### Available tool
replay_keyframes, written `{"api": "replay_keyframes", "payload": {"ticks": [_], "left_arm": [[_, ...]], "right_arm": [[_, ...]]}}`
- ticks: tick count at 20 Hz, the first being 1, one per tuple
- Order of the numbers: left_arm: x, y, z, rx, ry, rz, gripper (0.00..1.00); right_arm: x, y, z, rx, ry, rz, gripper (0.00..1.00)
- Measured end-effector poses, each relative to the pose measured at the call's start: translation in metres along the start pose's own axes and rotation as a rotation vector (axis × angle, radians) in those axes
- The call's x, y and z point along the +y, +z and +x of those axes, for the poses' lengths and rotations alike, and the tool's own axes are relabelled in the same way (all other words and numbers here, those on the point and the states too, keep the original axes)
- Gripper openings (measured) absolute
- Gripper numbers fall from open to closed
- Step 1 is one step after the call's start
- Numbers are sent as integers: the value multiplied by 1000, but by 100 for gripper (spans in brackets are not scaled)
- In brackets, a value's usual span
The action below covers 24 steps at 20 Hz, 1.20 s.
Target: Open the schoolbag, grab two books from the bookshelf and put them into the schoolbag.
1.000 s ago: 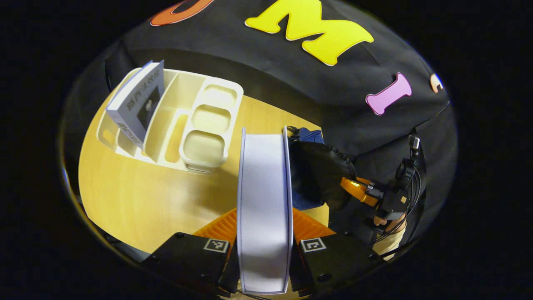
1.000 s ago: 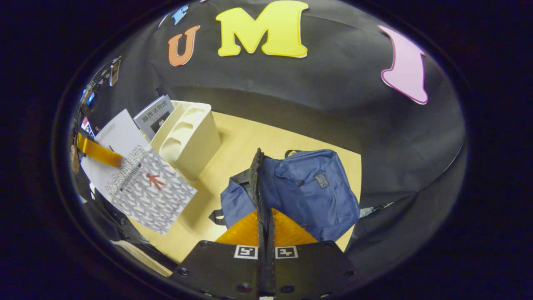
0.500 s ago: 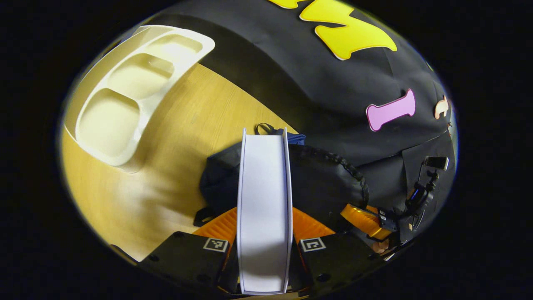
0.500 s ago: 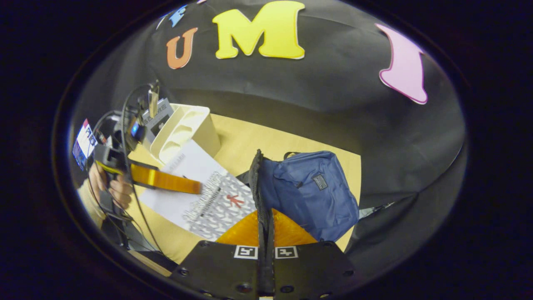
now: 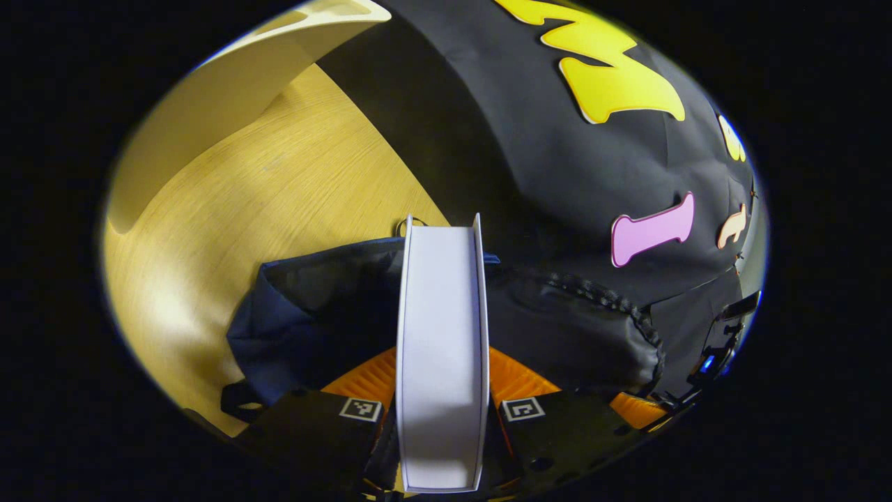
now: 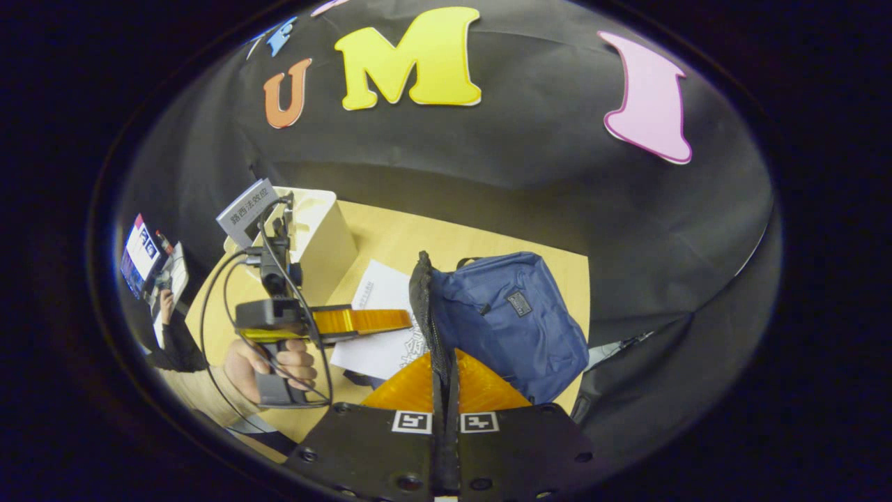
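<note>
Holding a book edge-on, your left gripper has both fingers pressed against its covers, the white page block facing the camera and running straight up the middle of the left gripper view. In the right gripper view the same book shows a white cover with grey patterning, its lower end hidden behind the raised flap; whether it is already inside the bag, you cannot tell.

Your right gripper is clamped on that flap, a thin dark strip with a zip edge, and holds it upright so the mouth gapes. The schoolbag is blue with a small dark patch on its front pocket and a carry loop at its top; it lies near the right edge of the tabletop, towards the near corner. In the left gripper view the schoolbag spreads dark on both sides of the book, with the zip-edged rim curving off to the right.

The cream bookshelf stands at the far left corner of the tabletop (a second book leans in it, grey cover up). Between bookshelf and schoolbag lies a bare band of wood. The black cloth wall closes in just behind the tabletop's far edge. Your left hand grips its handle over the near left edge.
</note>
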State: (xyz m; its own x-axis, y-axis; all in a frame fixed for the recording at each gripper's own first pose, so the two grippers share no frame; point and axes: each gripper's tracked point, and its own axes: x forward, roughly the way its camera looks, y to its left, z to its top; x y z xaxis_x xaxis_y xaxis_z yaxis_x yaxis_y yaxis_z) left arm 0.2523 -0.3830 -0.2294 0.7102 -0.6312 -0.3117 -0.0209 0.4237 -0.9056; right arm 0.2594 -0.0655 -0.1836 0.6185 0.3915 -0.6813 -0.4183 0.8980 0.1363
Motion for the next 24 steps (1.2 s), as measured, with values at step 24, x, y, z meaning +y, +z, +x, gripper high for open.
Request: {"api": "replay_keyframes", "payload": {"ticks": [24], "left_arm": [[11,-26,98,-139,-83,-220,80]], "right_arm": [[7,15,22,-38,-34,-51,0]]}}
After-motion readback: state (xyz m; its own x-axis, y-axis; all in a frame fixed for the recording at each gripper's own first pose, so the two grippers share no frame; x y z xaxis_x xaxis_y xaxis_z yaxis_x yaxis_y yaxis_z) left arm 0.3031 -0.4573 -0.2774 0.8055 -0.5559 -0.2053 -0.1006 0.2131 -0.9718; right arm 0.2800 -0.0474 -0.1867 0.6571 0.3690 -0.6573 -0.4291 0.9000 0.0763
